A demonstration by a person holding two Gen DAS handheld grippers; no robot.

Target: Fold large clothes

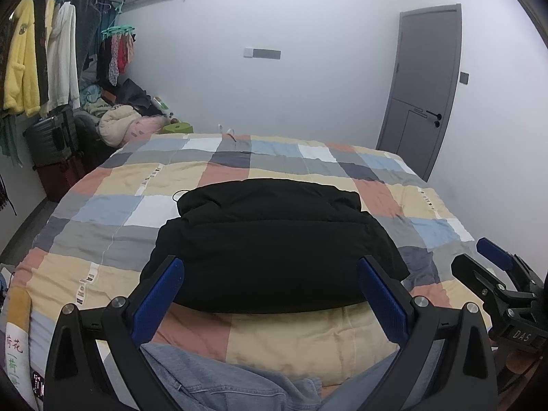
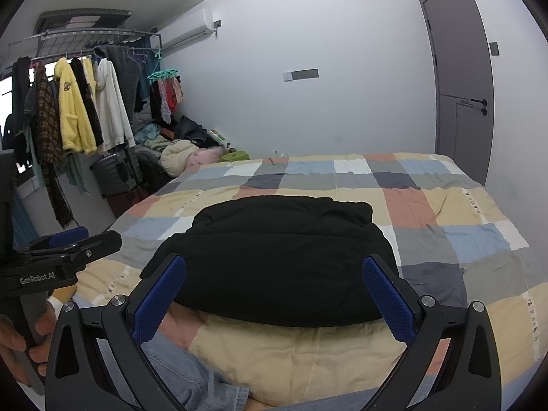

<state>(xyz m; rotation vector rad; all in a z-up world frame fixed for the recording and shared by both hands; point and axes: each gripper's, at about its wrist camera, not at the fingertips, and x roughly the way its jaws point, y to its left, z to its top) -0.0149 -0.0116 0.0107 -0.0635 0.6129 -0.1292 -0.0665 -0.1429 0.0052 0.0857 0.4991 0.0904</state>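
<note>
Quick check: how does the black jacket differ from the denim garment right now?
The black jacket lies folded into a compact puffy bundle in the middle of the bed; the denim garment is light blue, thin and rumpled at the near edge. The jacket shows whole, while the denim is partly cut off by the frame. Both rest on the checked quilt, and neither is held: the left tool and right tool are open.

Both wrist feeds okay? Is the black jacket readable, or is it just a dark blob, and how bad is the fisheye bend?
Left wrist view: sharp, even light, but the black jacket is nearly textureless; the door bows visibly. Right wrist view: the same jacket shows faint folds only; dark corner vignette, no glare.
</note>
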